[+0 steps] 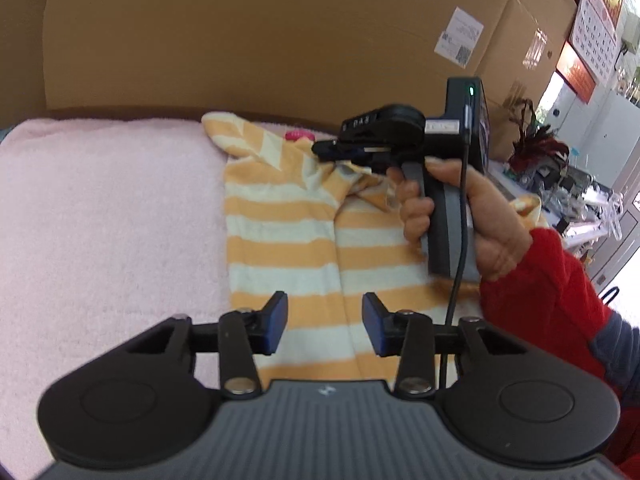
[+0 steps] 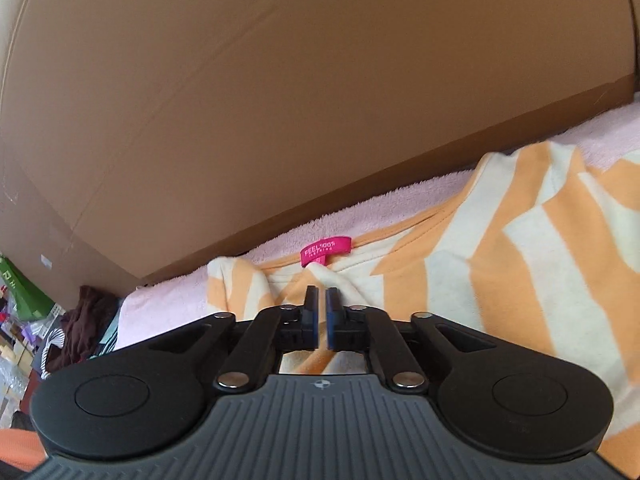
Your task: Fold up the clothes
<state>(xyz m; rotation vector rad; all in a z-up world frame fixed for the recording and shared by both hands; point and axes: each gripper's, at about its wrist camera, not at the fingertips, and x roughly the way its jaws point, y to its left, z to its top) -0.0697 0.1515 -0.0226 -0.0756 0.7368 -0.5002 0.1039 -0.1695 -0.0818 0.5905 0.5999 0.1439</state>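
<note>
On the pink towel [image 1: 100, 208] in front of the cardboard boxes [image 1: 240, 32] lies the orange-and-cream striped shirt [image 1: 288, 240], the left gripper [image 1: 324, 320] hovering over it with jaws apart and empty, the right gripper [image 2: 322, 312] pinching fabric near the collar's pink label [image 2: 325, 250].
</note>
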